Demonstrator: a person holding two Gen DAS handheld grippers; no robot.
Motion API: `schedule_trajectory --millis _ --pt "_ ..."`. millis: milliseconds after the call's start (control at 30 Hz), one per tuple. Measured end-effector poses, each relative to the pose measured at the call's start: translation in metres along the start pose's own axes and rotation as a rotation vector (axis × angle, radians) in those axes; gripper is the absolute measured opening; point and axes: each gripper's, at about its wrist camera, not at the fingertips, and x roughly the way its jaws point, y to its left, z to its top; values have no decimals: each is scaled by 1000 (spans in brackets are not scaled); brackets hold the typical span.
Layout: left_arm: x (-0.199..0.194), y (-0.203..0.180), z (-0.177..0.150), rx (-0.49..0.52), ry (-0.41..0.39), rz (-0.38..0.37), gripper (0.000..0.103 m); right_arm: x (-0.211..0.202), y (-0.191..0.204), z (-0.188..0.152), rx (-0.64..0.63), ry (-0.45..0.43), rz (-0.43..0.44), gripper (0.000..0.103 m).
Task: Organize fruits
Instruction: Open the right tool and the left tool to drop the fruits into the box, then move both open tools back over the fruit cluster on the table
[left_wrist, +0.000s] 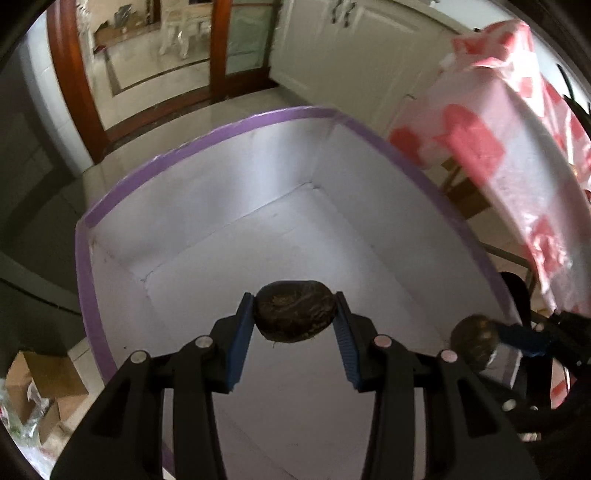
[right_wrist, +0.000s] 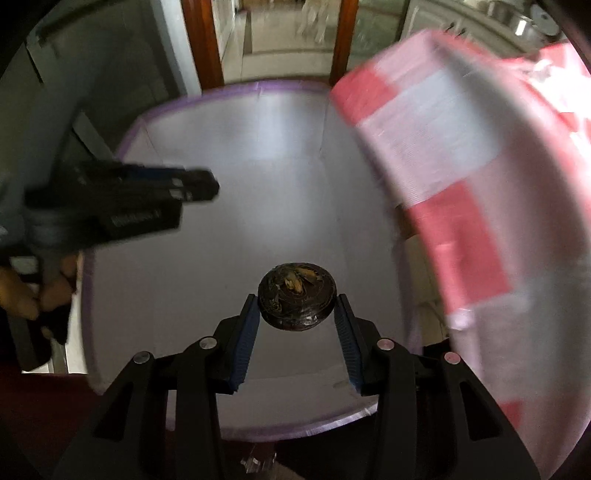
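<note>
My left gripper (left_wrist: 294, 312) is shut on a dark brown round fruit (left_wrist: 293, 314) and holds it above the inside of a white box with a purple rim (left_wrist: 207, 144). My right gripper (right_wrist: 297, 308) is shut on a second dark round fruit (right_wrist: 297, 301), also over the same box (right_wrist: 221, 92). In the left wrist view the right gripper's fruit (left_wrist: 474, 341) shows at the box's right edge. In the right wrist view the left gripper (right_wrist: 199, 188) reaches in from the left, blurred.
A table with a pink and white checked cloth (left_wrist: 517, 140) stands right of the box; it also shows in the right wrist view (right_wrist: 461, 184). Cardboard boxes (left_wrist: 40, 391) lie on the tiled floor at left. A wooden door frame (left_wrist: 66, 74) and white cabinets stand behind.
</note>
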Motion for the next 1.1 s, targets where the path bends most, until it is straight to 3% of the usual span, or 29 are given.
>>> schedule_trajectory --millis 100,167,233,267,367,500,567,667,733,900,1000,1100 --pt "5 3 -1 -3 6 23 45 10 6 -2 -30 20 0 42" --pt "8 4 -1 -10 11 22 66 10 7 -3 -33 18 1 45" --pt "7 5 1 -36 4 20 79 7 8 -2 -26 3 1 56" --pt "3 5 2 -48 -14 14 81 5 4 -2 -20 -7 6 61" --pt "-5 2 7 -58 -52 18 91 -7 0 -4 -2 -41 17 62" --pt "-33 -9 15 -45 -192 54 97 -42 -6 1 -2 -143 53 63" --pt "-51 -23 20 -3 -271 78 101 -69 -9 0 -11 -225 78 65" --pt "-84 -53 32 95 -411 110 102 -103 -15 -4 -15 -324 78 67" --pt "-102 -75 40 154 -464 105 102 -130 -28 -13 5 -398 63 68" --pt "-130 -145 67 290 -514 10 102 -196 -82 -56 136 -573 -80 77" --pt "-130 -200 82 348 -482 -97 102 -224 -131 -91 283 -628 -260 83" --pt "-117 -257 91 397 -418 -215 101 -239 -185 -126 463 -625 -401 86"
